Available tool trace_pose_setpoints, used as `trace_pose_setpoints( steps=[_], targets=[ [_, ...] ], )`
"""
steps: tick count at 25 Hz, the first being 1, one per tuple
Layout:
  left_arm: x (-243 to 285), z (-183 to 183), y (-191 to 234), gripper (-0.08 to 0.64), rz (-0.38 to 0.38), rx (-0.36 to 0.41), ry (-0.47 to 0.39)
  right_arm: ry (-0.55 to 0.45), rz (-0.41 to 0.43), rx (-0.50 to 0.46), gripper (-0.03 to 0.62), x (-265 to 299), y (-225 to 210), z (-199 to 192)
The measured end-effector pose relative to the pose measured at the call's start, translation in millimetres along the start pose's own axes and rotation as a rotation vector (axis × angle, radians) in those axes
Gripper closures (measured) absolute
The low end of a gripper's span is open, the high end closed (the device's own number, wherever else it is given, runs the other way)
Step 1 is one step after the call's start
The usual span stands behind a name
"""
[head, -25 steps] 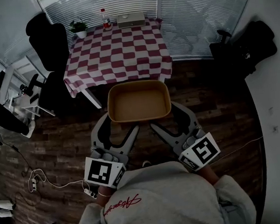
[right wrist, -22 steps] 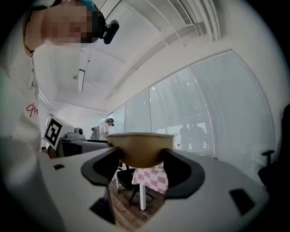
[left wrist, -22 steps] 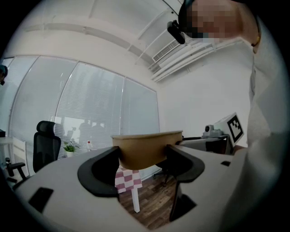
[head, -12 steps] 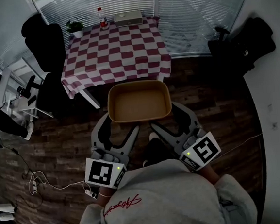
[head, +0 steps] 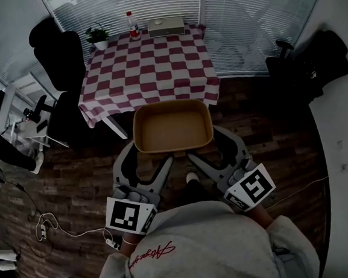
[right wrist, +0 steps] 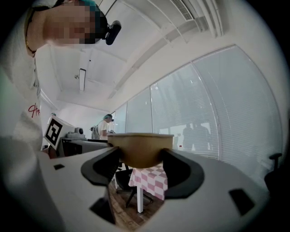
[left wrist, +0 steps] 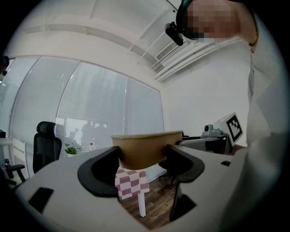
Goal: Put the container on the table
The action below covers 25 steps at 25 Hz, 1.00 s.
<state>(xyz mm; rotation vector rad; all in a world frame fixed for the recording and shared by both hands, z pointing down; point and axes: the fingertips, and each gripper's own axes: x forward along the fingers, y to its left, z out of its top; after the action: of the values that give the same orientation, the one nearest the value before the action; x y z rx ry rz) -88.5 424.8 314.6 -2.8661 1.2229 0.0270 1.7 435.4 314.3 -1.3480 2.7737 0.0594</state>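
Checked red-and-white cloth covers the table (head: pixel 149 65) by the blinds (head: pixel 120 4). Just short of it, above the wooden floor (head: pixel 74 174), the tan container (head: pixel 173 129) is held level, with the left gripper (head: pixel 146 158) and right gripper (head: pixel 208 149) each clamped on its near side.

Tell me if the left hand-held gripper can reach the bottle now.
Probably not: the left hand-held gripper is clamped on the container, and the bottle stands at the far edge of the table.
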Motion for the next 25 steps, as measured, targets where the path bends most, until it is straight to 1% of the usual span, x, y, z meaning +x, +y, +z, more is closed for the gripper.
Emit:
trace_pose_setpoints(
  steps=[13, 25],
  targets=[
    [83.8, 12.3, 52.6, 0.238, 0.025, 0.027, -0.023, -0.006, 0.031, -0.001, 0.293, 64.3, -78.0, 7.7],
    [152.0, 16.5, 73.6, 0.238, 0.050, 0.023, -0.029, -0.018, 0.070, -0.013, 0.293, 98.9, -144.4, 10.5]
  ],
)
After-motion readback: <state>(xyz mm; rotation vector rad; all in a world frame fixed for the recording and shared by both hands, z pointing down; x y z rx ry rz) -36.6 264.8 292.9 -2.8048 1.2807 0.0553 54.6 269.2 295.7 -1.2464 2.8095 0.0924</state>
